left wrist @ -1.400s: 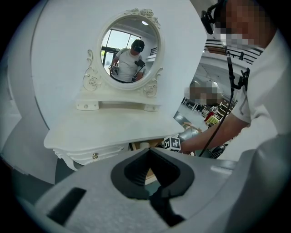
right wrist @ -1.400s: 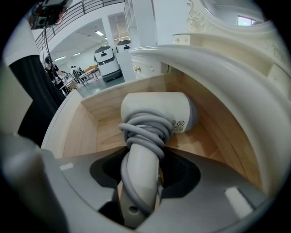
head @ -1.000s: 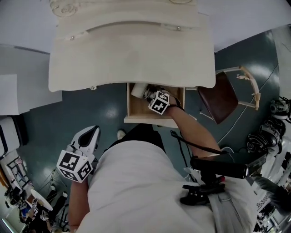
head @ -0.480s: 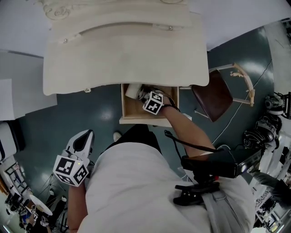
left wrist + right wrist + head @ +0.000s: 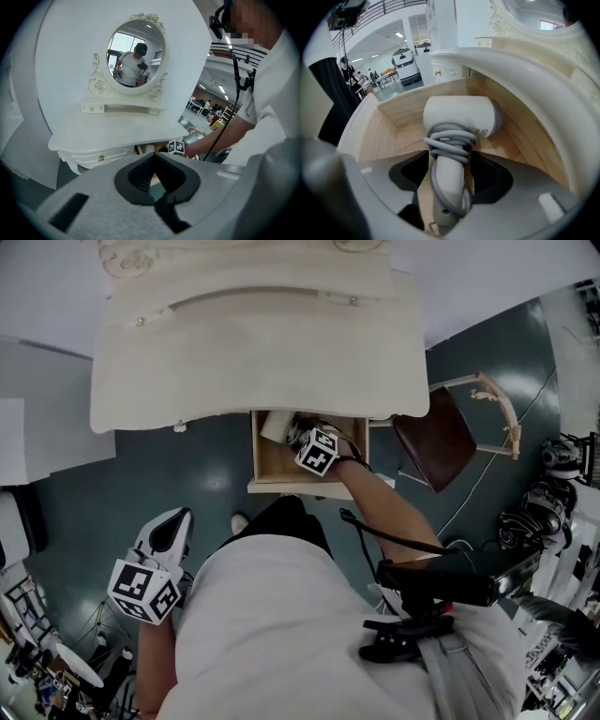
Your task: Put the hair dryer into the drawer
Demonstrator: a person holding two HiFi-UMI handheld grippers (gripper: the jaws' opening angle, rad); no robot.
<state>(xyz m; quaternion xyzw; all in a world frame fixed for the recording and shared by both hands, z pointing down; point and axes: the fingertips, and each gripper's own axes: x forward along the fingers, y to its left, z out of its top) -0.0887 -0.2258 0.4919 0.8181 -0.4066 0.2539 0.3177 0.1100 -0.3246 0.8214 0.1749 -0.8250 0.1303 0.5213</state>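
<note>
Hair dryer [image 5: 459, 122] lies in drawer [image 5: 384, 136], handle pointing back between the just-opened jaws of right gripper [image 5: 450, 180].

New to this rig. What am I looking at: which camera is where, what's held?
No robot: a person holds a two-finger gripper in each hand; the marker cubes are part of them. The head view looks down from the person's head at a white dressing table with its wooden drawer pulled open. The other two views ride on the grippers. The right gripper is down in the drawer; its fingers have just been opening, the hair dryer lying there, handle between them, unclamped. The left gripper hangs beside the person, fingers shut, empty.
</note>
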